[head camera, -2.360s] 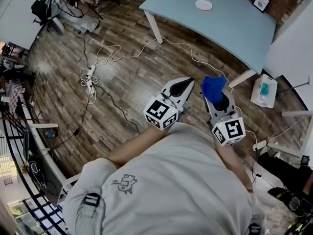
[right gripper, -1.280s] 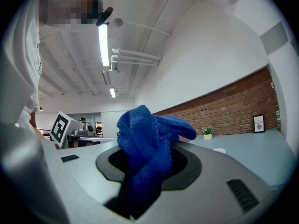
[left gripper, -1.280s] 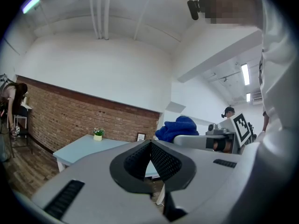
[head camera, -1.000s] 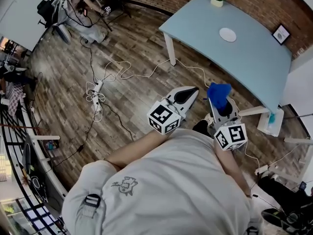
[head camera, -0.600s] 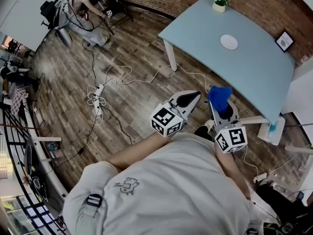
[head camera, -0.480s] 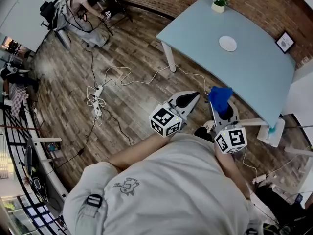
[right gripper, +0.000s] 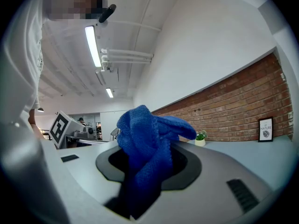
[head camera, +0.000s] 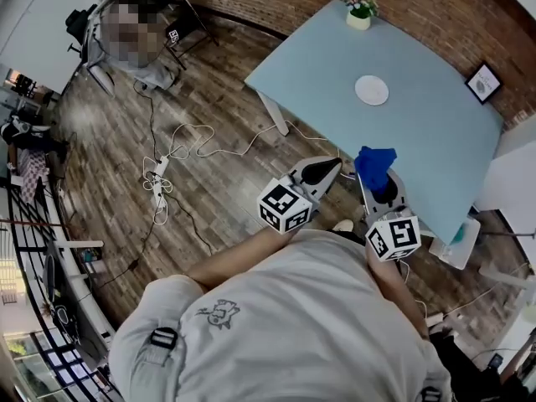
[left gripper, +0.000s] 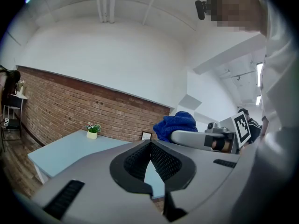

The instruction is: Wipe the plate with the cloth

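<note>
A small white plate (head camera: pixel 371 90) lies on the pale blue table (head camera: pixel 419 132), far ahead of both grippers. My right gripper (head camera: pixel 374 172) is shut on a bunched blue cloth (head camera: pixel 373 166), which fills the middle of the right gripper view (right gripper: pixel 147 146) and shows beside the left gripper (left gripper: pixel 177 125). The left gripper (head camera: pixel 325 167) is shut and empty, its jaws meeting tip to tip (left gripper: pixel 150 146). Both are held level in front of the person's body, near the table's closest edge.
A potted plant (head camera: pixel 359 12) stands at the table's far corner and a framed picture (head camera: pixel 484 82) at its right end, against a brick wall. White cables and a power strip (head camera: pixel 157 171) lie on the wooden floor to the left. A white bin (head camera: pixel 456 245) sits by the table leg.
The person has walked toward the table: it and the plate have come closer and shifted left in the head view. Both grippers keep their pose, the cloth still held.
</note>
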Demonstrator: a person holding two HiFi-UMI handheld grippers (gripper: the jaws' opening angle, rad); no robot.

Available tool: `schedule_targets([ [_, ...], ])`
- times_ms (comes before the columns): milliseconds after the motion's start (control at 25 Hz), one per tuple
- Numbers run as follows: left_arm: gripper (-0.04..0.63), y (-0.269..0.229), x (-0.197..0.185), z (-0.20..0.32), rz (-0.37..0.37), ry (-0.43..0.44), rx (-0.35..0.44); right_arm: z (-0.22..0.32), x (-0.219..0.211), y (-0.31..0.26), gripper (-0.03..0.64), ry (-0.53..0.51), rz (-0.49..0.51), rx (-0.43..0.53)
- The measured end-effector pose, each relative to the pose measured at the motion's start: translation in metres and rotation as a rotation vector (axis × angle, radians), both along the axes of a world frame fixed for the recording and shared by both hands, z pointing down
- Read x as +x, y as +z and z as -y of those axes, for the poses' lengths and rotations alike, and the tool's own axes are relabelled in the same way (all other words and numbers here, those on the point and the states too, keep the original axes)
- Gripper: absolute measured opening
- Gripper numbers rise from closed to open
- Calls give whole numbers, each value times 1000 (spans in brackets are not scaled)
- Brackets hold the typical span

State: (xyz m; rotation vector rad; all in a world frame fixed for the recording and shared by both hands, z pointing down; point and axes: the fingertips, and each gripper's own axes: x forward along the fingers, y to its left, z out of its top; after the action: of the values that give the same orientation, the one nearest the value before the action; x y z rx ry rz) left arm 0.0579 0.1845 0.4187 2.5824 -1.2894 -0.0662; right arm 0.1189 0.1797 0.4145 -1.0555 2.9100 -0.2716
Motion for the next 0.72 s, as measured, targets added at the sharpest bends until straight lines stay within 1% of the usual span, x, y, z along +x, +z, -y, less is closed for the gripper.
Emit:
schedule_targets([
  [160, 8, 0, 28, 43, -7, -7, -19, 43, 26, -2, 137, -21, 4, -17],
  [320, 8, -4, 49, 70, 5, -8, -20, 74, 47, -10, 137, -27, 20, -9],
  [560, 8, 0, 66, 98, 9, -8, -48, 96, 65, -3, 137, -36, 32, -37],
  [720, 8, 1, 77, 110, -16, 8, -68, 103, 76, 2, 137, -21, 38, -66],
])
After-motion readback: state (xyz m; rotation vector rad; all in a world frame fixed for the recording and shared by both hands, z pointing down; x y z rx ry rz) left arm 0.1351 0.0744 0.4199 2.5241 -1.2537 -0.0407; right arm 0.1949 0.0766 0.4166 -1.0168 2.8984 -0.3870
